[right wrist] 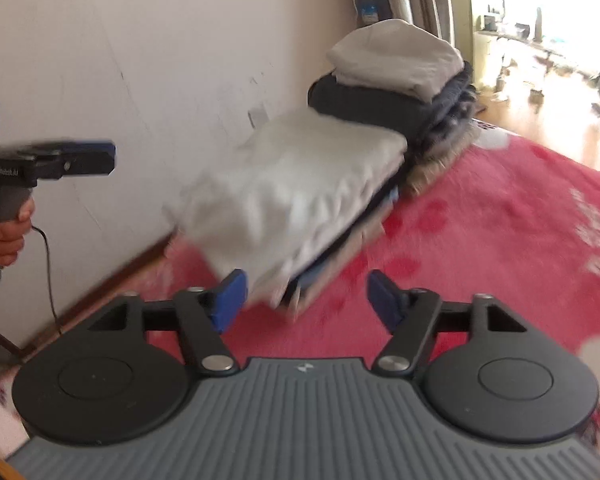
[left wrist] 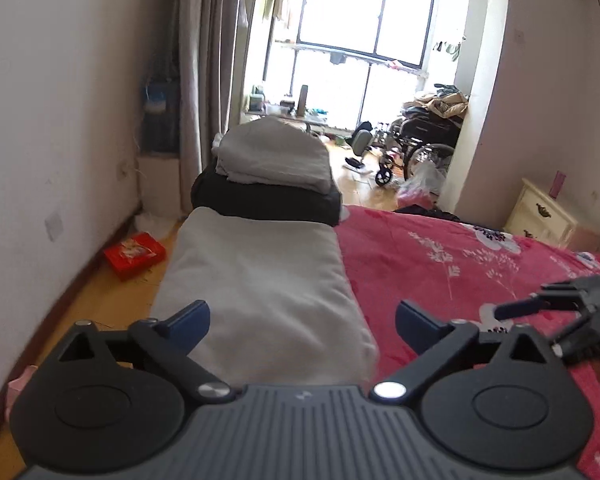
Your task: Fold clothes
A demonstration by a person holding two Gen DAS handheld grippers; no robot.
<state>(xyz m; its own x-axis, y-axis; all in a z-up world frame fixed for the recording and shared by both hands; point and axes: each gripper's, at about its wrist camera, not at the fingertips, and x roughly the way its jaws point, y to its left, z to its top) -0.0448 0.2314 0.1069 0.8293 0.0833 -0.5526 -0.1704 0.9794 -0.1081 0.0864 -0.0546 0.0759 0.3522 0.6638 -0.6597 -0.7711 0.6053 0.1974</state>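
Note:
A folded light grey garment point(left wrist: 260, 280) point(right wrist: 300, 192) lies on top of a stack of folded clothes at the left edge of the bed with the red floral cover point(left wrist: 460, 264) point(right wrist: 500, 220). Behind it stands a second pile, a grey folded piece point(left wrist: 272, 152) point(right wrist: 400, 60) on dark clothes point(left wrist: 268, 200). My left gripper point(left wrist: 302, 322) point(right wrist: 100, 158) hovers open over the near end of the garment, nothing between its blue pads. My right gripper point(right wrist: 306, 300) point(left wrist: 516, 308) is also open, just short of the stack's near corner and apart from it. A hand point(right wrist: 4, 232) holds the left gripper's handle.
A white wall point(left wrist: 60, 120) runs close along the bed's left side, with a narrow strip of floor and a red box point(left wrist: 134, 254). Beyond the bed are curtains point(left wrist: 204, 60), a bright window, a wheelchair point(left wrist: 420, 148) and a cream nightstand point(left wrist: 544, 216).

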